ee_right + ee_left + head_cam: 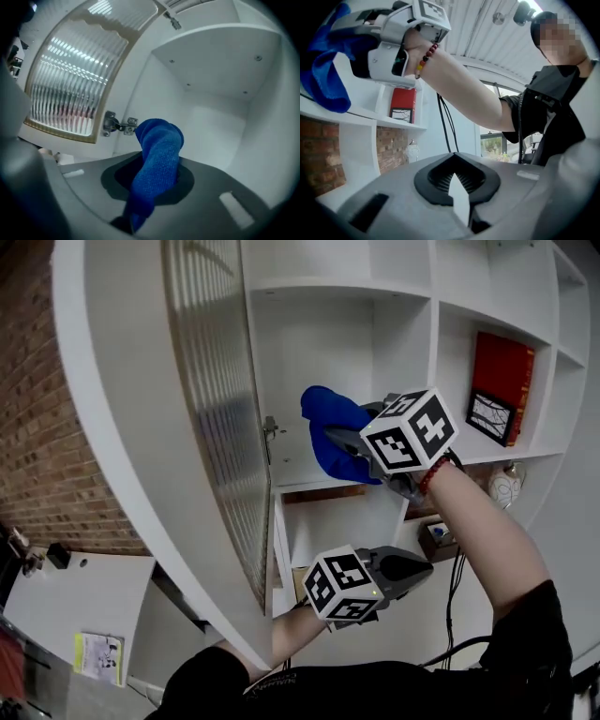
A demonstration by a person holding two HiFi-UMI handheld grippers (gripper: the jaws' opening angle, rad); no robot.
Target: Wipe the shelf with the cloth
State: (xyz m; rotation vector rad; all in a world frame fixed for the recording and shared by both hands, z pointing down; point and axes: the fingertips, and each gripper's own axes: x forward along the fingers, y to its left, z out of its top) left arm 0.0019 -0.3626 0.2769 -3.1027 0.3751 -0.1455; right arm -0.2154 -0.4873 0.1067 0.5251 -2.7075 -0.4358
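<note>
**A:** What sits nearest?

**B:** The left hand-held gripper [414,570], held low and close to the person. Its jaws are drawn together on nothing.

**A:** And the cloth?

**B:** The blue cloth [333,427] is pinched in the right hand-held gripper [149,190], inside an open compartment of the white shelf [298,470]. Its long axis follows the line of the jaws. The free end points on toward the compartment's back wall, and a fold droops toward the board. Whether it presses there, I cannot tell.

**A:** Around it?

**B:** A ribbed glass door [216,427] stands open at the left on its hinge [117,125]. The compartment to the right holds a red book [504,371] with a small framed picture [489,416] in front. Farther left are a brick wall [37,427] and a white table [84,592].
</note>
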